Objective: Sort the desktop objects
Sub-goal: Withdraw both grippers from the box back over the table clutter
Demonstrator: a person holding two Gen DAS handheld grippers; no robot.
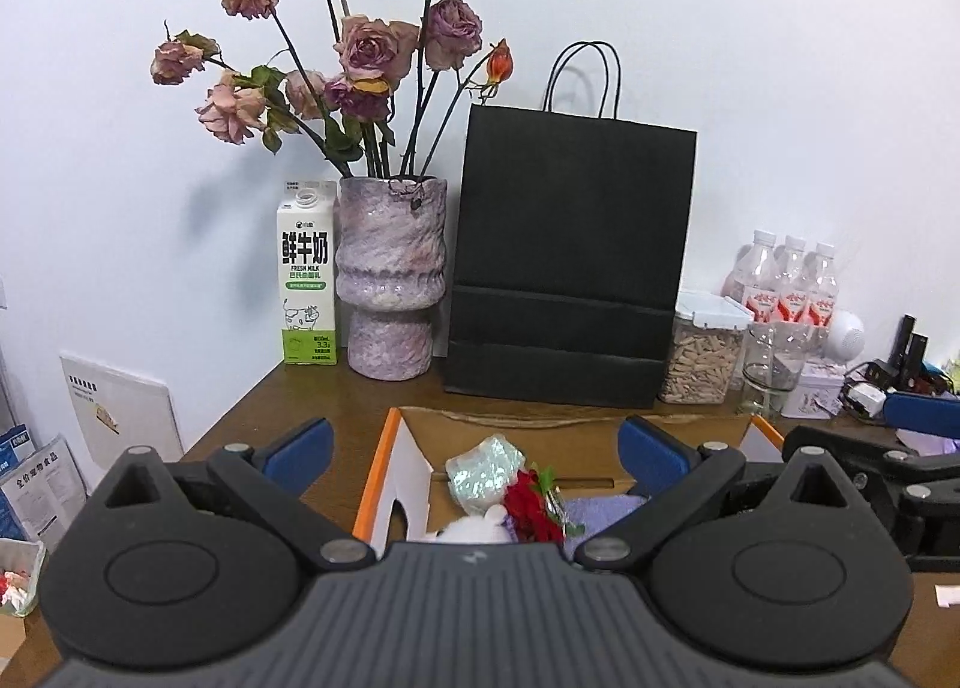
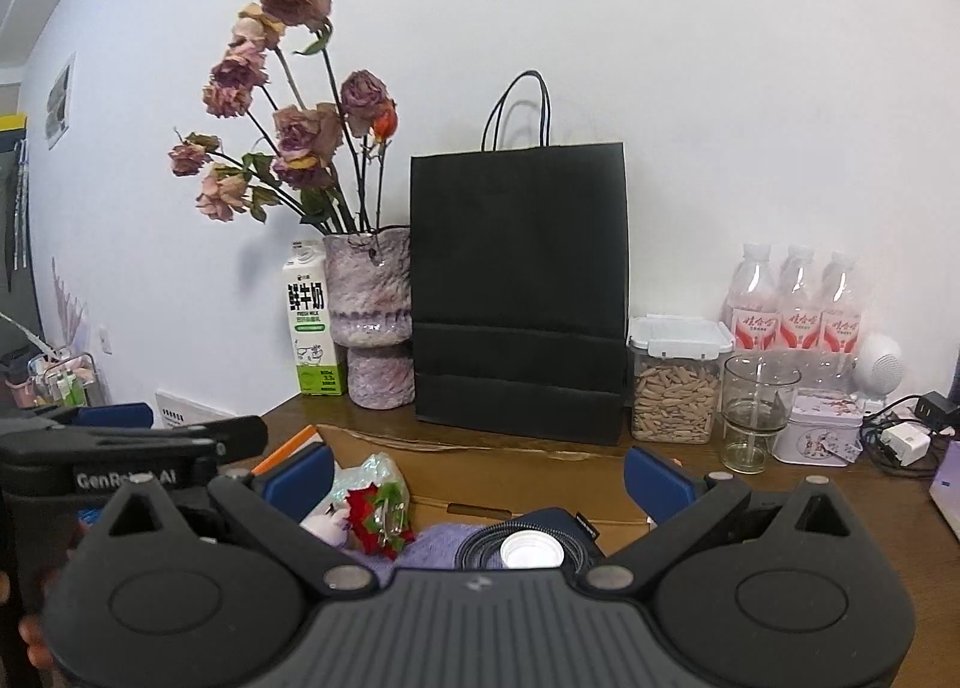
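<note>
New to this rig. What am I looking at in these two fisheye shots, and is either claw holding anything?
There is no robot arm here: a person holds a two-finger claw in each hand, and each claw carries a fisheye camera looking forward along its fingers. One picture is from the left claw, the other from the right claw. The black shapes with blue pads at the bottom of each picture are that claw's own fingers.

Both claws are open and hold nothing. They hover over an open cardboard box on a wooden desk. In the box lie a red artificial flower, an iridescent packet, a purple cloth and a dark zip pouch.

Along the wall stand a milk carton, a vase of dried roses, a black paper bag, a seed container, a glass and three bottles.
</note>
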